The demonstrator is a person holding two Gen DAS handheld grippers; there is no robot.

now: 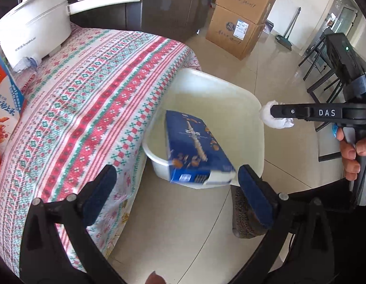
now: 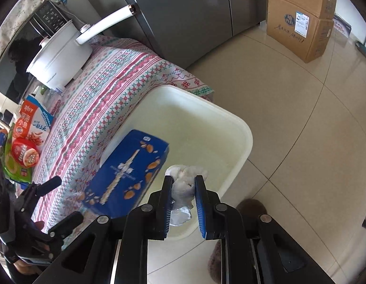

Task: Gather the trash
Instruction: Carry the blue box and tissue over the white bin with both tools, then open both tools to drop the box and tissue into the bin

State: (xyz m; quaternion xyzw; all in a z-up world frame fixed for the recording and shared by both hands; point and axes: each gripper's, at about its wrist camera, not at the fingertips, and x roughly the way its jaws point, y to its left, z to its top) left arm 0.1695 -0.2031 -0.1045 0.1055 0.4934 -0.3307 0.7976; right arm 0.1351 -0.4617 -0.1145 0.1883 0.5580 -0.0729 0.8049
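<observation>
My left hand-held gripper (image 1: pixel 177 189) is spread wide, holding nothing. The blue box (image 1: pixel 197 149) is blurred and tilted between and just beyond its fingers, over the white bin (image 1: pixel 258 123) beside the desk (image 1: pixel 88 94). My right hand-held gripper (image 2: pixel 183 189) is clamped on a crumpled white tissue (image 2: pixel 183 184), above the bin's near right edge.
</observation>
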